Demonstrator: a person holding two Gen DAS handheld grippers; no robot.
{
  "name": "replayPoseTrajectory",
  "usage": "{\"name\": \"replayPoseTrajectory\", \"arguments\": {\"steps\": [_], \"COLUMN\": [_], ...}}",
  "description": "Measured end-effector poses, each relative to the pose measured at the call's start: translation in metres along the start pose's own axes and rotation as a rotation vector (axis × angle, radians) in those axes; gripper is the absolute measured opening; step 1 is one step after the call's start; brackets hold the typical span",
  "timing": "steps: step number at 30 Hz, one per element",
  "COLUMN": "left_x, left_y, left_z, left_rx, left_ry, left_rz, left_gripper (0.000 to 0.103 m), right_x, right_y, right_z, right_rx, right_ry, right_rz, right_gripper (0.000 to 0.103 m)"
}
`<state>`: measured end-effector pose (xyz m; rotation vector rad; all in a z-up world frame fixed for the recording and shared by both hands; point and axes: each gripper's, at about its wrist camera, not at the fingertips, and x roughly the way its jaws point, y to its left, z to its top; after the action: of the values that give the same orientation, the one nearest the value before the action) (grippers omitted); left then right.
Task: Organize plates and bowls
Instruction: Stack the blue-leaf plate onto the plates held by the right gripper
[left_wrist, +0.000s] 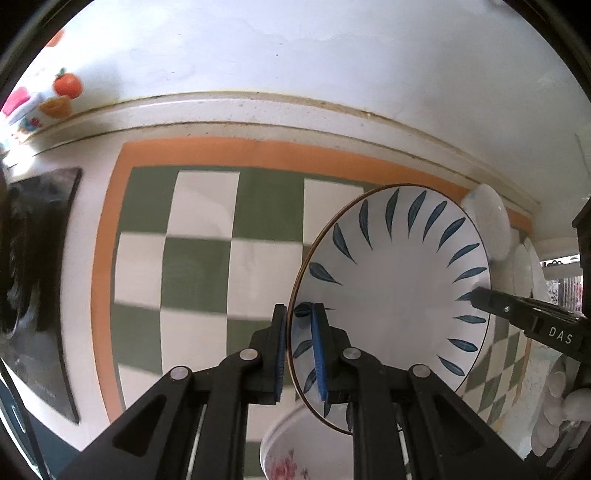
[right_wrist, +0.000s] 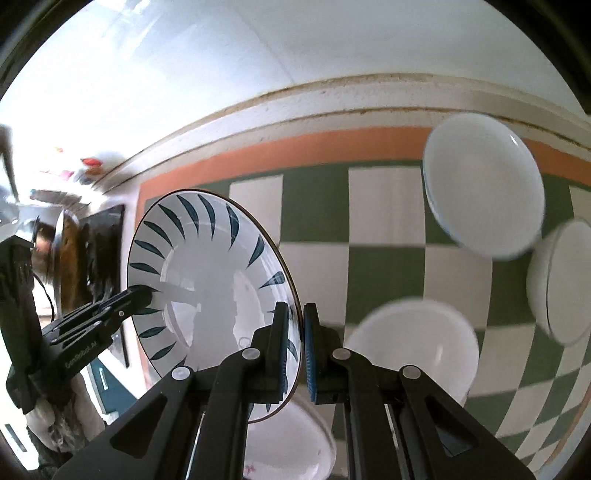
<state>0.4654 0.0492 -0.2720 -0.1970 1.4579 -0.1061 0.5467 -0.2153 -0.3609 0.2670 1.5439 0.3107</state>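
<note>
From the left wrist, the left gripper (left_wrist: 298, 354) has its jaws clamped on the rim of the blue-leaf plate (left_wrist: 391, 295), held tilted above the checkered mat (left_wrist: 199, 258); a floral bowl (left_wrist: 295, 454) sits below.

From the right wrist, the right gripper (right_wrist: 294, 350) pinches the plate's opposite rim, with white bowls (right_wrist: 484, 184) toward the mat's far right corner.

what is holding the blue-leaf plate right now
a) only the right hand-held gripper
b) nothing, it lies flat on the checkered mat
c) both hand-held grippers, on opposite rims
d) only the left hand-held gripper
c: the left hand-held gripper pinches one rim of the blue-leaf plate while the right hand-held gripper pinches the opposite rim, the plate lifted and tilted above the checkered mat.
</note>
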Motion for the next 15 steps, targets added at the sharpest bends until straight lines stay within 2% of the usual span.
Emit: {"name": "replayPoseTrajectory", "arguments": {"steps": [7,15], "left_x": [-0.010,0.009], "left_y": [-0.017,-0.013], "left_z": [-0.051,-0.106], "left_rx": [-0.021,-0.025], "left_ry": [0.021,0.074], "left_rz": [0.022,0.047], "left_gripper": [0.011,0.011], "right_x": [-0.012,0.010], "right_y": [0.000,-0.008], "right_z": [-0.070,-0.136], "right_rx": [-0.014,-0.014], "right_ry": [0.025,0.083], "right_rz": [0.044,0.055], "right_gripper": [0.010,0.010]}}
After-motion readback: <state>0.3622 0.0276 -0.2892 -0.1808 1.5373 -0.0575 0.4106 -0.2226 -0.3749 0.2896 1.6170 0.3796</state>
